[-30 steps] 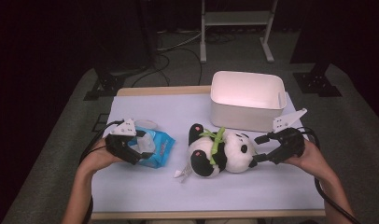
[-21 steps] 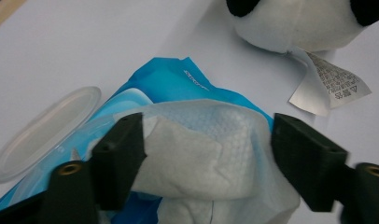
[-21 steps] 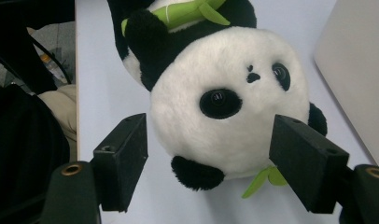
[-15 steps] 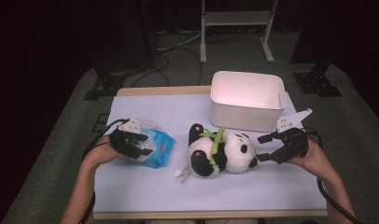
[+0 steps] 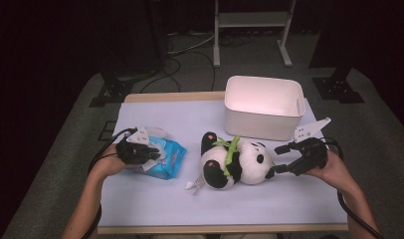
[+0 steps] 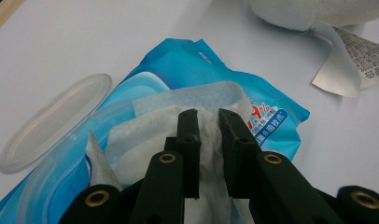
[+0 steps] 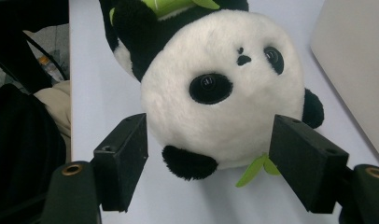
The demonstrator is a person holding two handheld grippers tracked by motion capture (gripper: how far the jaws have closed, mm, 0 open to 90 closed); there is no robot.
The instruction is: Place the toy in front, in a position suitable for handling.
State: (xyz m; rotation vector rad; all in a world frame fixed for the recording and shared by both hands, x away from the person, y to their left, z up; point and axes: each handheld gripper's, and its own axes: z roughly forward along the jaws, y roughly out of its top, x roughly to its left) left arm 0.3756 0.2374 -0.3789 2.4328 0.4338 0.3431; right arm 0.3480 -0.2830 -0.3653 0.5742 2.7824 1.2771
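My left gripper (image 6: 208, 122) sits on the blue wet-wipe pack (image 5: 162, 158) at the left side of the table (image 5: 155, 199). Its jaws have just been closing, and they now pinch a fold of white wipe (image 6: 178, 122) that sticks up out of the pack's opening. The clear flip lid (image 6: 52, 122) lies folded back, flat on the table beside the pack.

My right gripper (image 7: 208, 158) is over at the right — jaws spread wide, one on each side of the plush panda's (image 7: 222, 88) head. In the right gripper view I see a gap between each pad and the fur, so it is released, not gripping. The panda lies on its side in the middle of the table, head toward my right hand, a green leaf trim across its body and a paper tag (image 6: 348, 58) at its far end, toward the wipes.

Behind the panda stands a white plastic bin (image 5: 262, 122), near the table's far edge.
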